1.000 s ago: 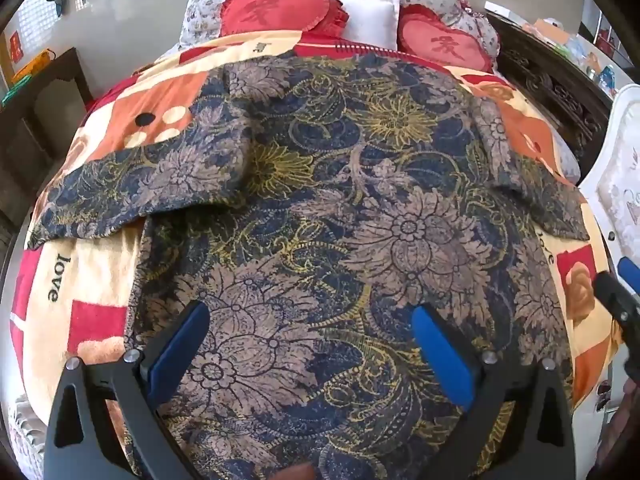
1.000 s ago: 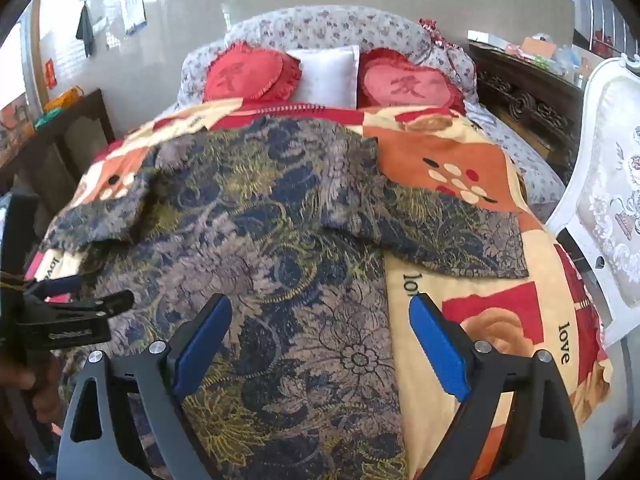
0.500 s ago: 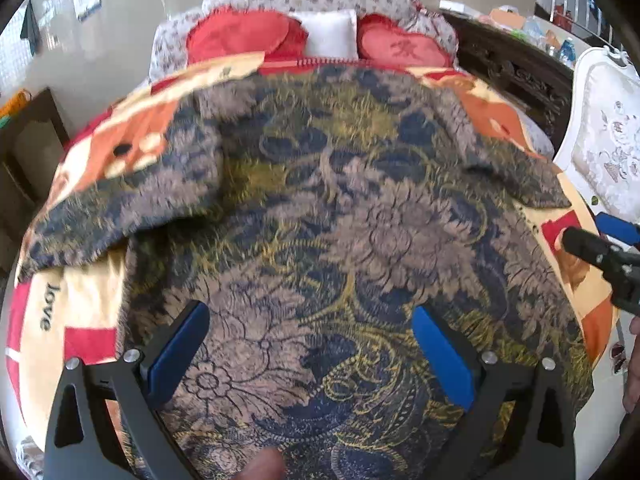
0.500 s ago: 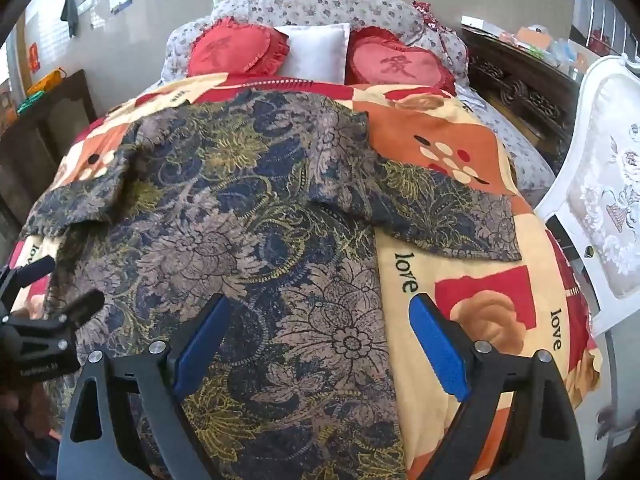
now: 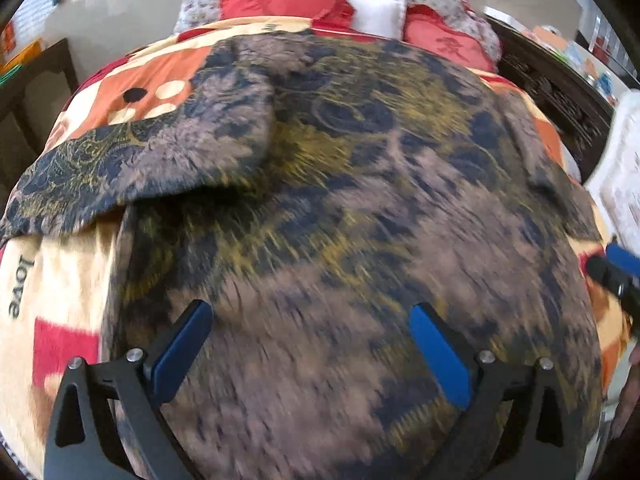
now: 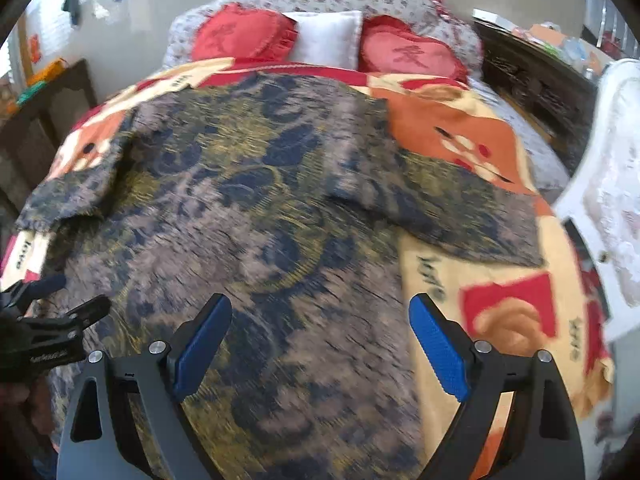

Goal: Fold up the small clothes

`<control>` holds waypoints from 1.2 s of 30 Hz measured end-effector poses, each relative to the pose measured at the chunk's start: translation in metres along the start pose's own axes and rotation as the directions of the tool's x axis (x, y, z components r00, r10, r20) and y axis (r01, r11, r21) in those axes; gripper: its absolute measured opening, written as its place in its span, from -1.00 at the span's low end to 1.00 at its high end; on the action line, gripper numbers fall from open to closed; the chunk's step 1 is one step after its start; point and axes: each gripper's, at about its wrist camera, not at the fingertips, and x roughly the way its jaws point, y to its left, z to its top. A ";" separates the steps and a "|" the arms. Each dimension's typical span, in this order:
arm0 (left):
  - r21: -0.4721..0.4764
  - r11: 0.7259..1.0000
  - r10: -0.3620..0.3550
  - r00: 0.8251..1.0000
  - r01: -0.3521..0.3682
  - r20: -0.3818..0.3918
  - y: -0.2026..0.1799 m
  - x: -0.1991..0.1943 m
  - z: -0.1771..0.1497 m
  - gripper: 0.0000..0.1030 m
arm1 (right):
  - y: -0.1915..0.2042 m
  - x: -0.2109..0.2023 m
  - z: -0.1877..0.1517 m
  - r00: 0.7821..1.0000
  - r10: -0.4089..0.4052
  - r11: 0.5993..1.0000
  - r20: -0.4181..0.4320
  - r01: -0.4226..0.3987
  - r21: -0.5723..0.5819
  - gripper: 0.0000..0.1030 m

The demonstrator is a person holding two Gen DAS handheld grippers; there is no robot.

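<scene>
you have one floral shirt (image 6: 256, 208) spread flat on the blanket (image 6: 480, 280), both sleeves out. your left gripper (image 5: 312, 344) and right gripper (image 6: 320, 340) hover released above its blurred, probably near, hem. two heart cushions (image 6: 244, 36) lie far.

1. A dark floral garment (image 6: 256, 216) is being shown spread flat on a patterned blanket (image 6: 492, 280), both sleeves lying outward.
2. The right gripper (image 6: 320, 344) is being held with its blue fingers (image 6: 438, 350) wide apart above the garment's lower part, nothing between them.
3. The left gripper (image 6: 60, 314) is being seen at the left edge, by the garment's side.
4. Two red pillows (image 6: 408, 54) are being shown at the bed's head.
</scene>
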 end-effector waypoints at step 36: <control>-0.008 0.997 0.081 0.993 -0.081 0.090 0.001 0.023 0.000 0.99 | 0.040 0.090 0.012 1.000 -0.003 0.998 0.014 0.004 -0.060 0.57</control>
